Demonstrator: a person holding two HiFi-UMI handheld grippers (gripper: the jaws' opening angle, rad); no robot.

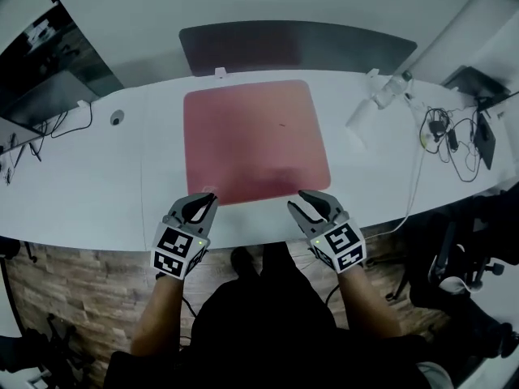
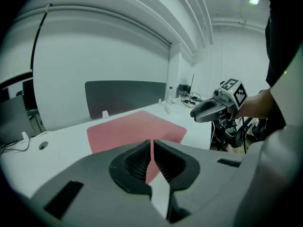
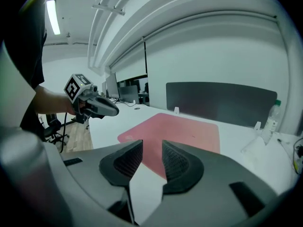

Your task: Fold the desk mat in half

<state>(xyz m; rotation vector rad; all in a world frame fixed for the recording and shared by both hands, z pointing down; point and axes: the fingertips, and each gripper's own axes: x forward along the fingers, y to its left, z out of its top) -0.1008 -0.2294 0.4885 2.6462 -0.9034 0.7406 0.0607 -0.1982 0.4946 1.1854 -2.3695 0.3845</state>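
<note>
A red desk mat (image 1: 255, 140) lies flat and unfolded on the white table (image 1: 97, 193), its near edge close to the table's front. My left gripper (image 1: 209, 202) hovers just short of the mat's near left corner, jaws shut with nothing between them. My right gripper (image 1: 301, 202) hovers at the mat's near right corner with its jaws apart and nothing between them. In the left gripper view the mat (image 2: 137, 129) stretches ahead of the closed jaws (image 2: 152, 148). In the right gripper view the mat (image 3: 175, 131) shows through the gap of the open jaws (image 3: 152, 150).
A dark divider panel (image 1: 296, 47) stands along the table's far edge. A clear bottle (image 1: 389, 91) lies at the back right, with cables (image 1: 454, 136) further right. A round grommet (image 1: 117, 118) and a monitor (image 1: 40, 96) are at the left.
</note>
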